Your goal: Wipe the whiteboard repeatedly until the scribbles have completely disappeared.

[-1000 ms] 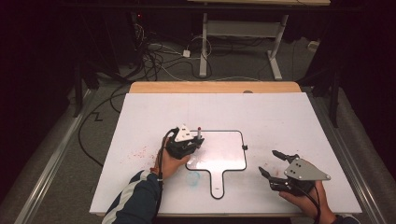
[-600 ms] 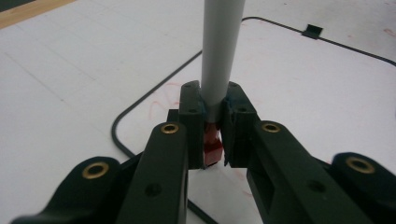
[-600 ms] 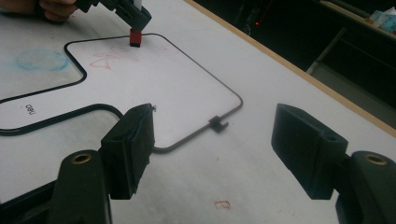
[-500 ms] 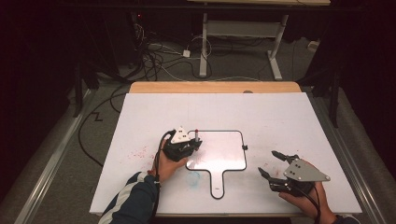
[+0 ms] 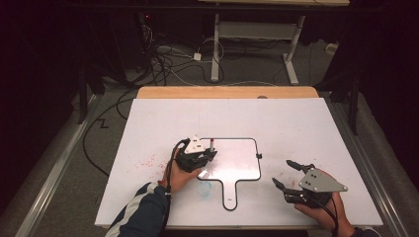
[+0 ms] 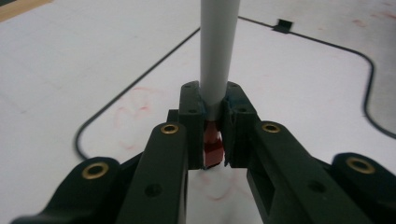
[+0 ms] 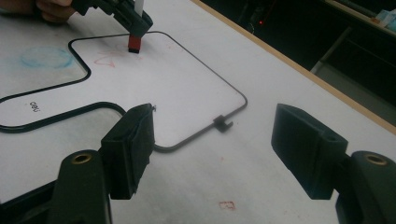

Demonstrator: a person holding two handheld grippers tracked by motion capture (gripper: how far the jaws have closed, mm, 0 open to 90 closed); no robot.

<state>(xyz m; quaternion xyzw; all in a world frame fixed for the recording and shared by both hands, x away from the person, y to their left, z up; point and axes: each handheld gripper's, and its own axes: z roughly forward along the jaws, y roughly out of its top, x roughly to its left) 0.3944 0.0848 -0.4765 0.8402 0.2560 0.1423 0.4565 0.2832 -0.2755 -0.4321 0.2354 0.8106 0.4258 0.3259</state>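
A small whiteboard (image 5: 239, 160) with a thin black rim and a handle lies flat on the white table (image 5: 296, 123). My left gripper (image 5: 209, 152) is shut on a grey marker (image 5: 211, 143) with a red end, held upright over the board's left part. In the left gripper view the jaws pinch the marker (image 6: 217, 51) just above its red end, and faint red strokes (image 6: 135, 100) show on the board. The right gripper view shows the red end (image 7: 134, 43) next to a red scribble (image 7: 105, 58). My right gripper (image 5: 282, 173) rests open on the table to the right of the board, with nothing between its jaws.
A blue smudge (image 5: 205, 187) marks the table left of the board's handle, and red specks (image 5: 148, 160) lie farther left. A small black clip (image 5: 259, 156) sits on the board's right rim. A wooden strip (image 5: 227, 92) edges the table's far side, with cables and a desk frame beyond.
The left gripper with the marker has shifted only slightly over the board's left part. The right gripper has stayed where it was.
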